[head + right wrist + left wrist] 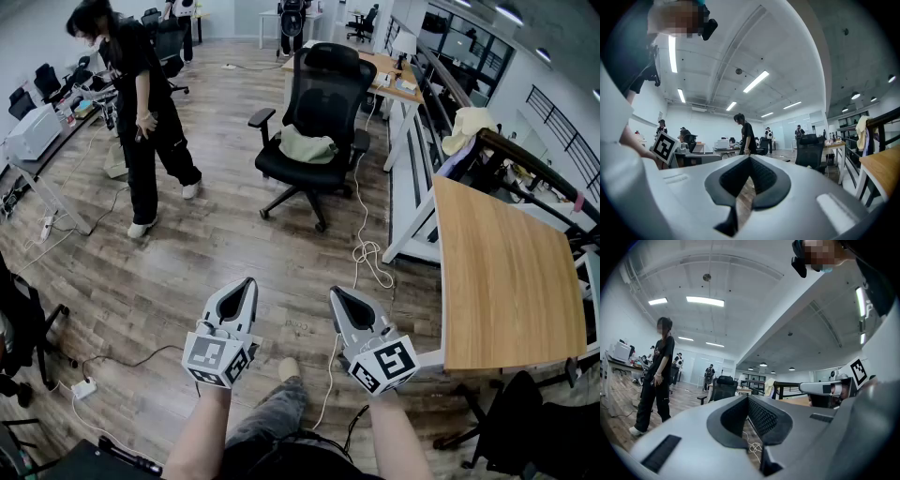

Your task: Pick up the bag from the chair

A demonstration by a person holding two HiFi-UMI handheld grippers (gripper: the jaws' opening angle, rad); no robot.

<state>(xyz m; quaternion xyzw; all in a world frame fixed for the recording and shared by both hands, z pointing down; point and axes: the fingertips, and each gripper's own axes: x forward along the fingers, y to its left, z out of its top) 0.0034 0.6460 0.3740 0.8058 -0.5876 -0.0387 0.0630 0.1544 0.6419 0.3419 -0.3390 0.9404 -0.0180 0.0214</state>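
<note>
A pale green bag (307, 146) lies on the seat of a black office chair (323, 84) across the wooden floor, well ahead of me. My left gripper (246, 283) and right gripper (337, 293) are held side by side low in the head view, far short of the chair, both pointing toward it. Each is shut with nothing between its jaws. The left gripper view shows its shut tips (748, 398) and the chair (723, 386) small in the distance. From the right gripper view, its shut tips (750, 159) sit below the chair (808, 150) at right. The bag is too small to make out in either gripper view.
A person in black (141, 112) stands left of the chair. A wooden table (506, 272) runs along my right, with white cables (370, 253) on the floor beside its legs. A desk (398, 80) stands behind the chair. A power strip (82, 387) lies at lower left.
</note>
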